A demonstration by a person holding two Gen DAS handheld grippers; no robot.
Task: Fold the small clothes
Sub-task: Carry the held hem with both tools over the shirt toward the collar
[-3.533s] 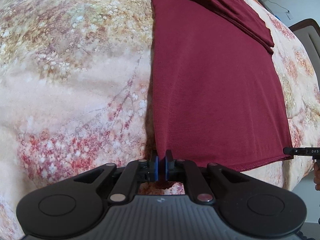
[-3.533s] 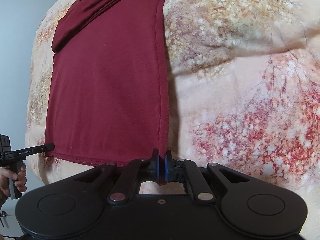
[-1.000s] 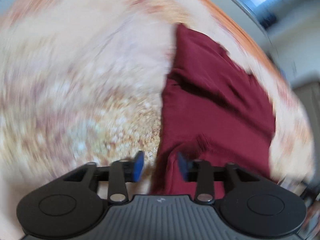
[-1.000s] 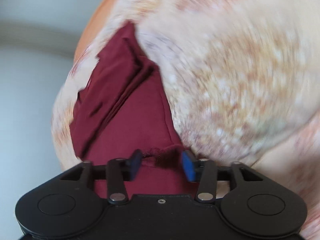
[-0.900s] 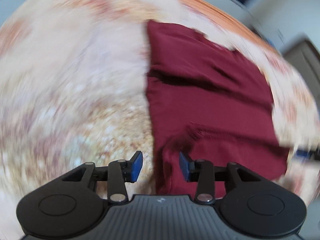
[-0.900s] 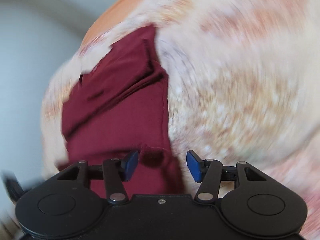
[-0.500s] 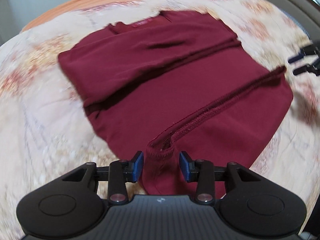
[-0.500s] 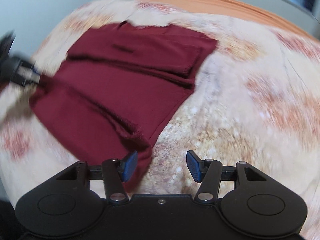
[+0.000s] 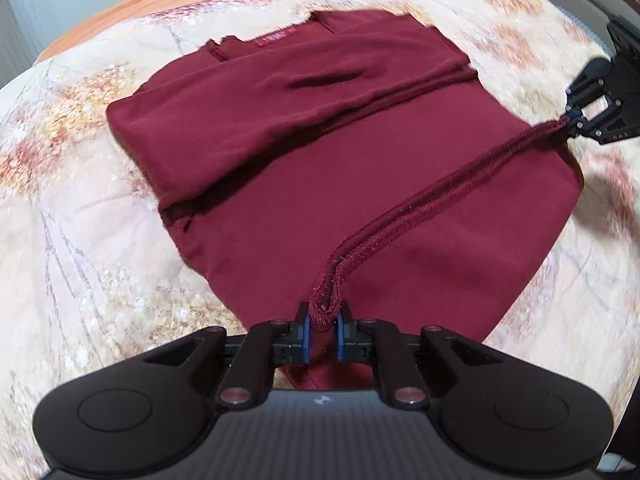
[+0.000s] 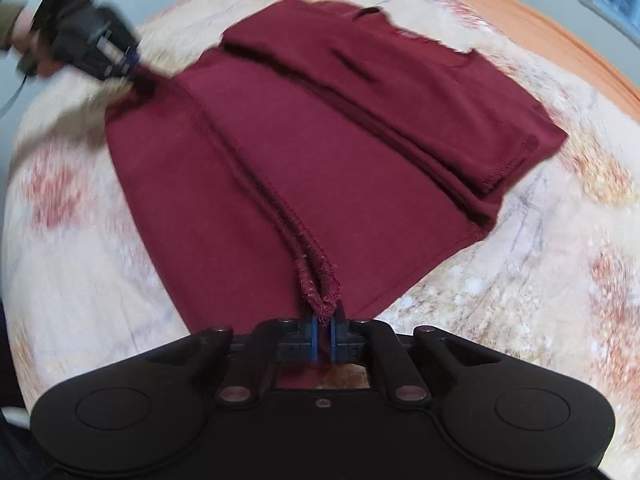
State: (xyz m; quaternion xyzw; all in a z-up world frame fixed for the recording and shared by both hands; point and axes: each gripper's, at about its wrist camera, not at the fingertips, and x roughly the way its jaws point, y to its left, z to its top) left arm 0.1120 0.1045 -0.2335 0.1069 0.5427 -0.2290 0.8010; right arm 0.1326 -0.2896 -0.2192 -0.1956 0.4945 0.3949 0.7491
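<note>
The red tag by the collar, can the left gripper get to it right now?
Probably not yet. The left gripper is closing on the shirt hem, and the tag lies at the far edge. Nothing covers the tag, so letting go would likely free the way.

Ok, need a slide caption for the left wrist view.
Left gripper closing on the maroon garment's hem, right gripper pinching its far end, over a floral bedspread.

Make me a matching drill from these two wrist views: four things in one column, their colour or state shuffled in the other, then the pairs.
1. shirt
2. bedspread
3. left tongs
4. neck label

a. floral cream
b. red tag at the collar
c. closing on a hem corner
d. maroon, partly folded

Pairs: 1-d, 2-a, 3-c, 4-b
</note>
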